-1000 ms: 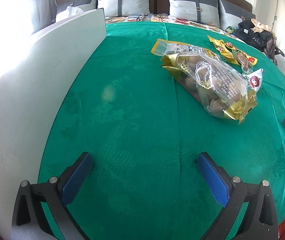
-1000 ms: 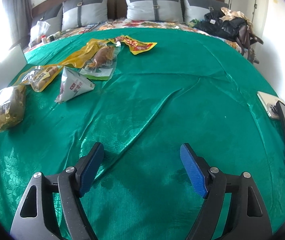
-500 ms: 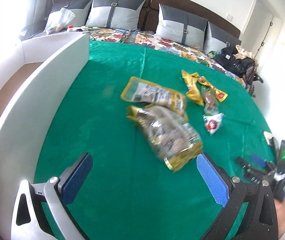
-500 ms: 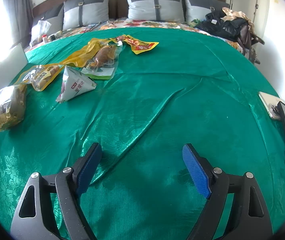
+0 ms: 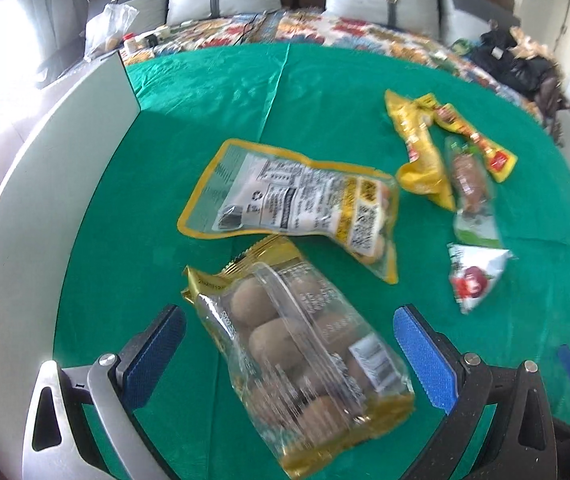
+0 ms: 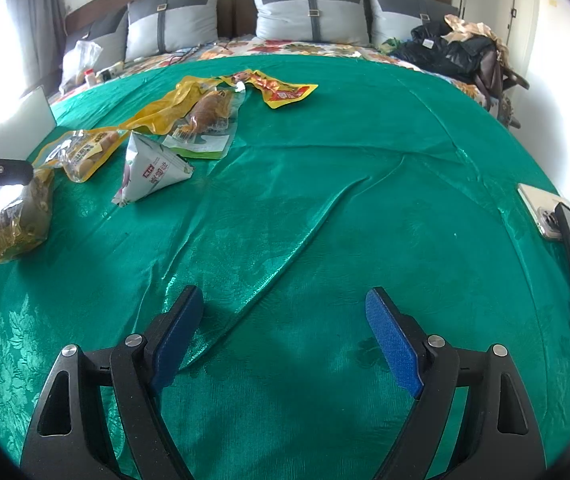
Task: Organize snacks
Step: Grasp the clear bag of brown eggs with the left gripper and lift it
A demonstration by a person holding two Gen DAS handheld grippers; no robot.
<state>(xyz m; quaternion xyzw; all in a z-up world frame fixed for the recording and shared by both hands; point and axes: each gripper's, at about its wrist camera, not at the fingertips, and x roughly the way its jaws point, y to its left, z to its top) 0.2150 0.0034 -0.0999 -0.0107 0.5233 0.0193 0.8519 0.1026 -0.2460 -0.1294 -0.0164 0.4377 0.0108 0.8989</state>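
Green cloth [image 5: 205, 92] covers the bed; on it we find the gold-trimmed snack bag [image 5: 301, 360] lying between the wide-spread fingers of our left gripper [image 5: 289, 344], untouched, near the white box wall [image 5: 25, 220] at the cloth's left edge. Our right gripper [image 6: 285, 340] hovers wide open over bare cloth, holding nothing.

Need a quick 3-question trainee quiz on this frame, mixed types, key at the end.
1. True or false: the left tool is shut on the gold-edged bag of round snacks.
2. Which lies nearest the right tool? A) the white triangular pouch B) a bottle C) a bowl
3. Fill in: the snacks lie on a ____ cloth.

Key: 1 false, both tools are open; 2 A; 3 green.
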